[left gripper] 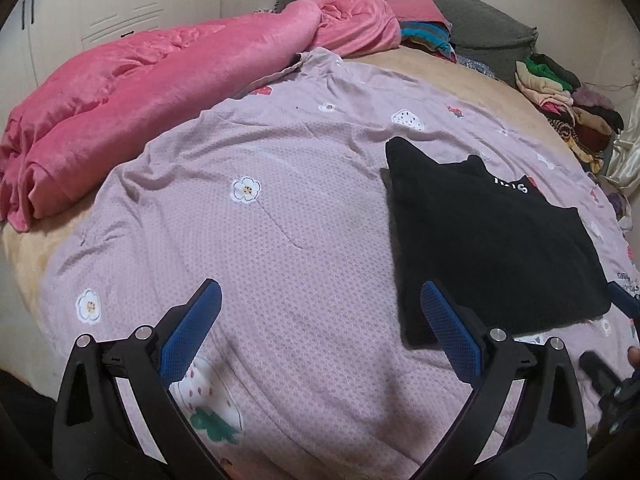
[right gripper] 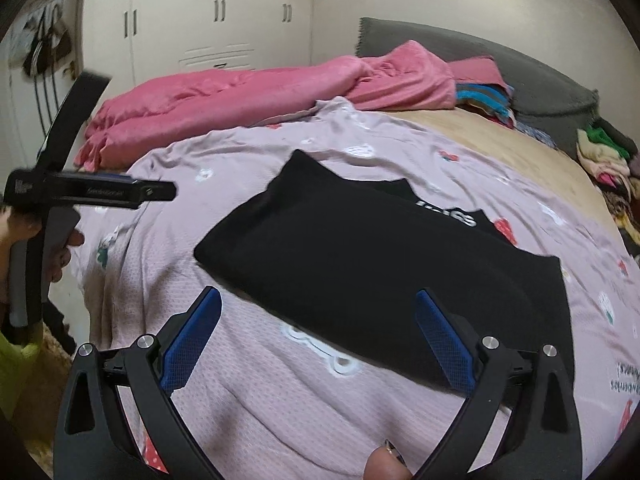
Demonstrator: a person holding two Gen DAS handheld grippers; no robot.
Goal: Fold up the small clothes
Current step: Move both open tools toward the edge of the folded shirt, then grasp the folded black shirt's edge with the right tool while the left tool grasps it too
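A black garment with white lettering lies folded flat on the mauve flowered sheet. My left gripper hovers open over bare sheet, its right finger just off the garment's near-left corner. Nothing sits between its blue pads. In the right wrist view the same black garment lies straight ahead. My right gripper is open above the garment's near edge, holding nothing. The left gripper shows at the left of that view, side-on, held by a hand.
A rumpled pink blanket runs along the bed's far left. A grey headboard cushion sits at the back. Piles of mixed clothes are stacked at the far right. White wardrobe doors stand behind the bed.
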